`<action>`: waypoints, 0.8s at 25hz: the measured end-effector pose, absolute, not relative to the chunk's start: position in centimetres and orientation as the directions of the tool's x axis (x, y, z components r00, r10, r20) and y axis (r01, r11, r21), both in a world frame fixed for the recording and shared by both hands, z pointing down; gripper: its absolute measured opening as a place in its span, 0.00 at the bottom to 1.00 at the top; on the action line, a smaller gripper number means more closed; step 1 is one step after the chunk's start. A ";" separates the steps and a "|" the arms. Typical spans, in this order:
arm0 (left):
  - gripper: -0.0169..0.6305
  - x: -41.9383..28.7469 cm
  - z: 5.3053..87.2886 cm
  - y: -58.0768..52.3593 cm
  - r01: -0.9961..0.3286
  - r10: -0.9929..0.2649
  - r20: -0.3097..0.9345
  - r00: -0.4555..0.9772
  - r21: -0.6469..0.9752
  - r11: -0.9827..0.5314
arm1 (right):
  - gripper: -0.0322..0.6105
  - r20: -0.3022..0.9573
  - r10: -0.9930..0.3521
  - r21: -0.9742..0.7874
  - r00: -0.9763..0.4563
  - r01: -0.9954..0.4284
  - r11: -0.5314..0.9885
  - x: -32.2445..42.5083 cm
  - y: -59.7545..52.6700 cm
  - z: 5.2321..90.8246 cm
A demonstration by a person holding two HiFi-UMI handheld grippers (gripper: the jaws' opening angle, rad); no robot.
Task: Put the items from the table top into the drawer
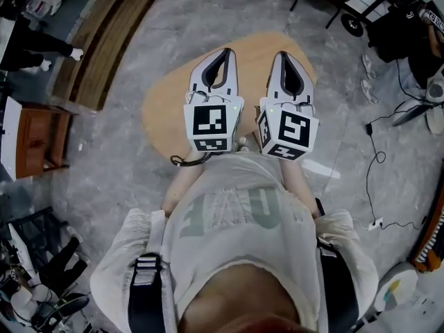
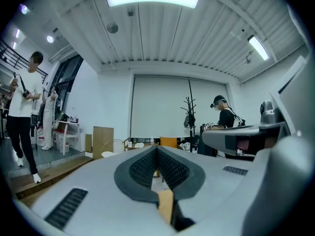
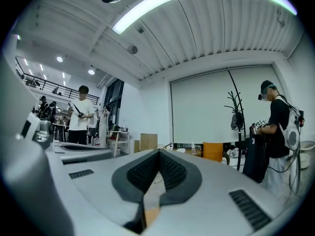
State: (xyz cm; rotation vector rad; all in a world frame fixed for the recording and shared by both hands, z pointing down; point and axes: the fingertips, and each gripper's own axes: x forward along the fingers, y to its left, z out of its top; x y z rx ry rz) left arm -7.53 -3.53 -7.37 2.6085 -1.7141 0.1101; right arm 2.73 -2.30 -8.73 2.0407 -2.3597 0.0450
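Jaws clenched empty on left gripper (image 1: 225, 50) and right gripper (image 1: 284, 53), above apparently wooden table (image 1: 170, 106)

left tool (image 1: 225, 51) just beside right tool (image 1: 284, 55), on its left | both over table (image 1: 166, 113) | table before person (image 1: 236, 220)

Pale printed T-shirt (image 1: 229, 217), black straps (image 1: 146, 300); white left claw (image 1: 223, 51) and right claw (image 1: 286, 54)

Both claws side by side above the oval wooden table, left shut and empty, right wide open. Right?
Not quite. The right claw is shut too, tips meeting with nothing between, as the right gripper view shows. The rest holds: side by side above the light oval wooden table, left claw shut and empty.
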 end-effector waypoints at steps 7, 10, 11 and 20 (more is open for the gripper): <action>0.04 -8.6 -8.8 -4.7 -0.926 -0.927 0.037 0.373 -0.041 -0.375 | 0.05 0.014 -0.984 -0.007 -0.178 -0.984 0.178 1.5 -3.5 -9.5; 0.04 -8.7 -8.9 -4.7 -0.930 -0.930 0.035 0.365 -0.042 -0.366 | 0.05 0.012 -0.982 -0.009 -0.188 -0.982 0.188 1.4 -3.6 -9.5; 0.04 -8.7 -8.9 -4.6 -0.930 -0.931 0.036 0.363 -0.043 -0.364 | 0.05 0.012 -0.981 -0.011 -0.192 -0.981 0.192 1.3 -3.6 -9.5; 0.04 -9.8 -8.4 -4.3 -0.935 -0.936 0.044 0.349 -0.047 -0.351 | 0.05 0.016 -0.974 -0.010 -0.227 -0.974 0.227 -0.3 -3.2 -8.9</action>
